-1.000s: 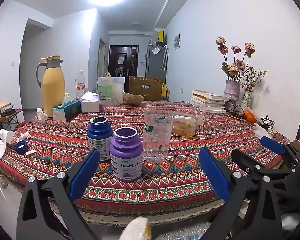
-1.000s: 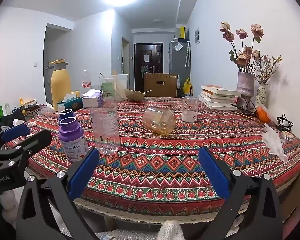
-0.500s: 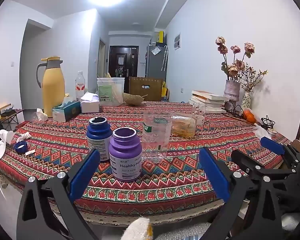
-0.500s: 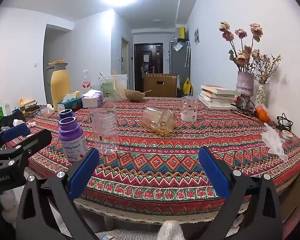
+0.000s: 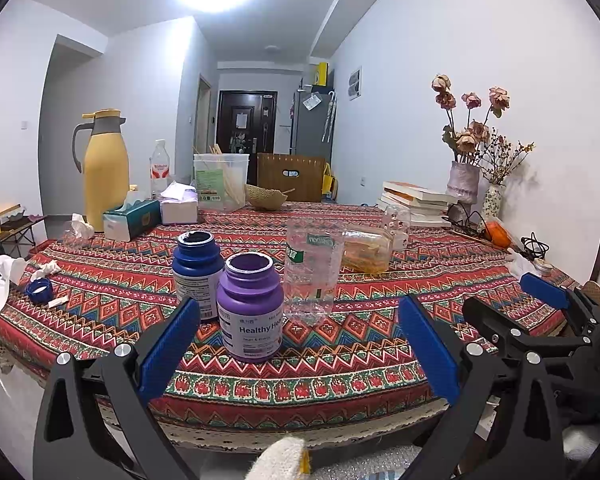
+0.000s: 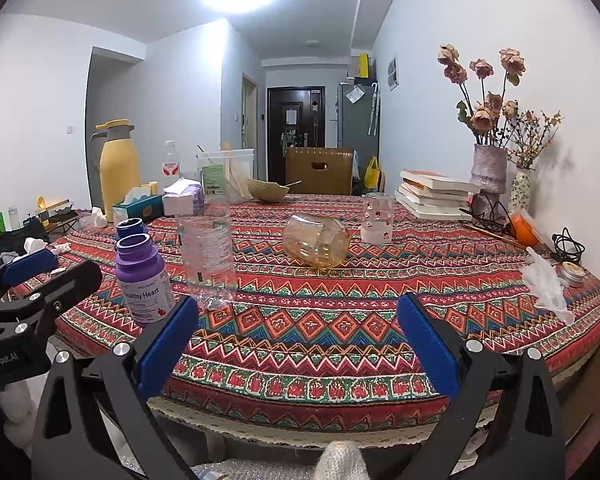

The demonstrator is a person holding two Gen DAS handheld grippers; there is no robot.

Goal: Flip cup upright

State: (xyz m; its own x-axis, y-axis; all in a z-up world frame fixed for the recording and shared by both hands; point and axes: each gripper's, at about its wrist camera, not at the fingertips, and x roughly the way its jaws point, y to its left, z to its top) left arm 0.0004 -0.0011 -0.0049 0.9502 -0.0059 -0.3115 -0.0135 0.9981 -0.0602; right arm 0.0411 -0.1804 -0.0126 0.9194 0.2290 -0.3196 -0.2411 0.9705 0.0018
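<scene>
An amber glass cup [image 6: 317, 244] lies on its side in the middle of the patterned tablecloth [image 6: 340, 320]. In the left wrist view the cup [image 5: 367, 251] is partly hidden behind a clear plastic bottle [image 5: 310, 270]. My right gripper [image 6: 298, 338] is open and empty at the table's near edge, well short of the cup. My left gripper [image 5: 298, 340] is open and empty at the near edge, facing the purple jar [image 5: 250, 306]. Each gripper shows at the side of the other's view.
A blue jar [image 5: 197, 270] stands beside the purple jar. A small upright patterned glass [image 6: 377, 218] stands behind the cup. A yellow jug [image 6: 118, 168], tissue boxes, a plastic tub, books [image 6: 436, 194] and flower vases [image 6: 488, 168] line the far side. A clear glove [image 6: 548, 286] lies right.
Both grippers have drifted very slightly; the scene is nearly unchanged. Nothing was grasped or moved.
</scene>
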